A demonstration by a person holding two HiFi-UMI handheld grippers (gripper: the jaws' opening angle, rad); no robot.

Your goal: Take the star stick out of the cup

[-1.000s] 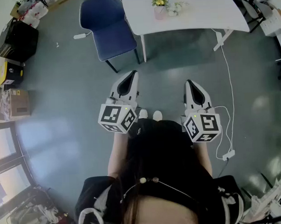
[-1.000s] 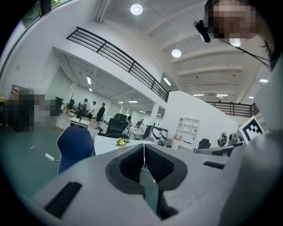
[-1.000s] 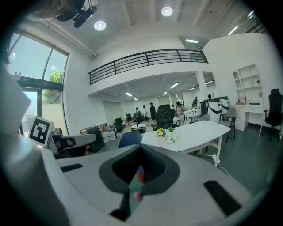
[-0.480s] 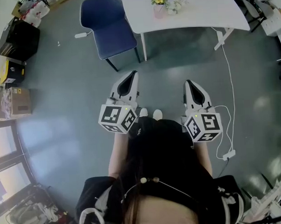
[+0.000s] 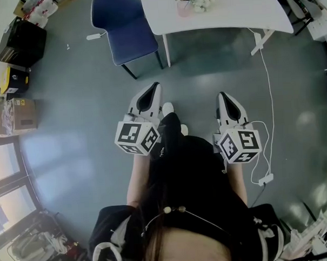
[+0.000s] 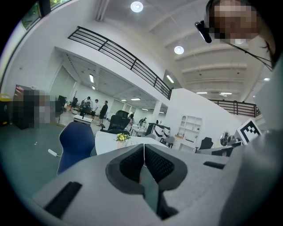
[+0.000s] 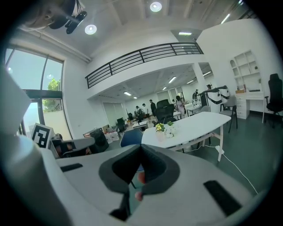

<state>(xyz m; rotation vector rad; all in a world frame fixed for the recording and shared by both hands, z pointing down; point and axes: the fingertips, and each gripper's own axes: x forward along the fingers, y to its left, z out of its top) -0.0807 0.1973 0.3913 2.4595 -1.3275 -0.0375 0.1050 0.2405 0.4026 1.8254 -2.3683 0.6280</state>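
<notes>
The left gripper (image 5: 151, 91) and right gripper (image 5: 223, 99) hung low, jaws closed on nothing. The cup (image 5: 183, 8) stood on the white table (image 5: 234, 13) at twelve o'clock, well apart, neither gripper clearly nearer. Its star stick was too small to make out.

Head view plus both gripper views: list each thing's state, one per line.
White left gripper: shut, empty.
White right gripper: shut, empty.
Blue padded chair: upright, beside the white table.
Small pink cup: upright on that table, holding yellow flowers.
White cable: slack on the floor.
</notes>
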